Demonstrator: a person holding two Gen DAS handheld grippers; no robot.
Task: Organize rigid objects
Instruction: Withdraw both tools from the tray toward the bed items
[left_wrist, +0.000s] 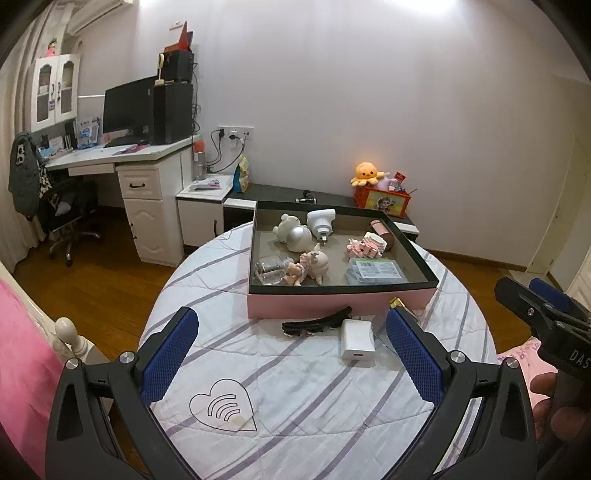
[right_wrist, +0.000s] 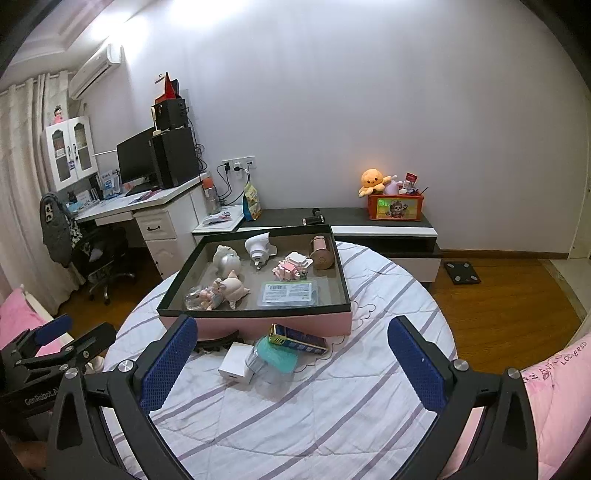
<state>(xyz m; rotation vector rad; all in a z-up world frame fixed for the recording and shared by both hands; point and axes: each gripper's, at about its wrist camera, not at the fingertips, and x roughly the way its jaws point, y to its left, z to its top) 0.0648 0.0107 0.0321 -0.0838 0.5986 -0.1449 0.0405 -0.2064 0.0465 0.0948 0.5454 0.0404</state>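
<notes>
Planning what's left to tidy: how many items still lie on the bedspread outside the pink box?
4: a black hair clip against the box front, a white charger beside it, a teal-lidded clear container, and a blue-gold bar behind that. Smaller things may be hidden underneath.

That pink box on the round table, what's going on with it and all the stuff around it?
A person is sorting small items into the pink box, one hand-held gripper in each hand. Both the left hand-held gripper and the right hand-held gripper are open and empty. Figurines and a plug already lie inside; a white charger, a black hair clip and a teal case wait outside.
</notes>
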